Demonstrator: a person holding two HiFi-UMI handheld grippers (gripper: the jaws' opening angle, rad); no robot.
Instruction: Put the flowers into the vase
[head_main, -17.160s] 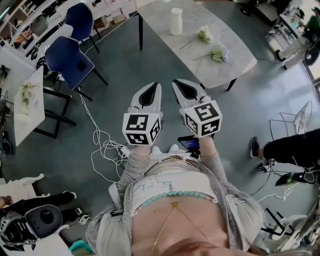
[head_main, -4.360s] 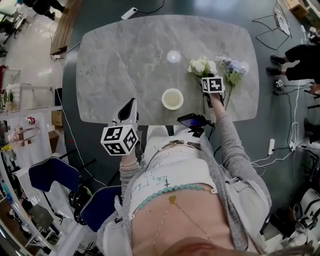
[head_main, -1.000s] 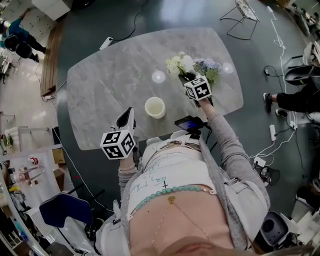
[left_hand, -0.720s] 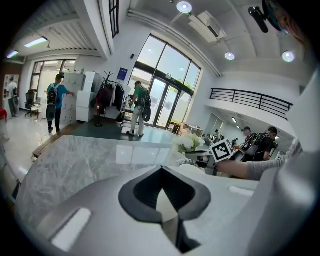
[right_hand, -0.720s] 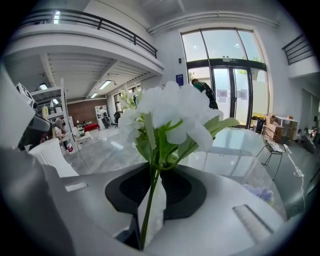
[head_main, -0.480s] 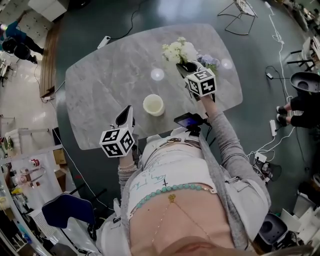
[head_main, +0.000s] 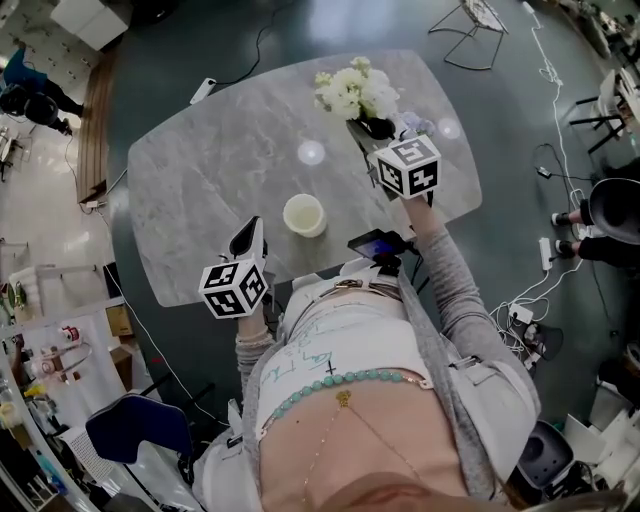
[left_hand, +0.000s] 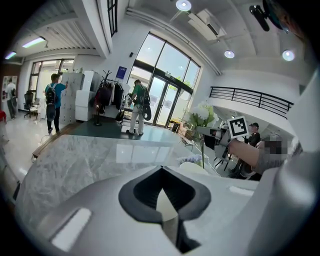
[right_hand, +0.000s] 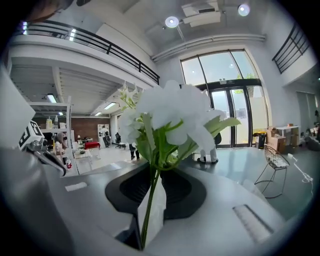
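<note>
One flower bunch aloft, stem pinched in my right tongs; left tongs closed, empty. Next, I reckon: swing down-left, lower the stem into the vase.

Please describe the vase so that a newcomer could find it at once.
On the grey marble table, look near the edge closest to the person. The vase is the only round, cream, open-topped container; the white flowers are farther back.

Head view: right gripper covers the stem of the white flowers and most of the bluish flower.
Left gripper view: vase largely behind left gripper.
Right gripper view: stem's lower end lost between the jaws.
</note>
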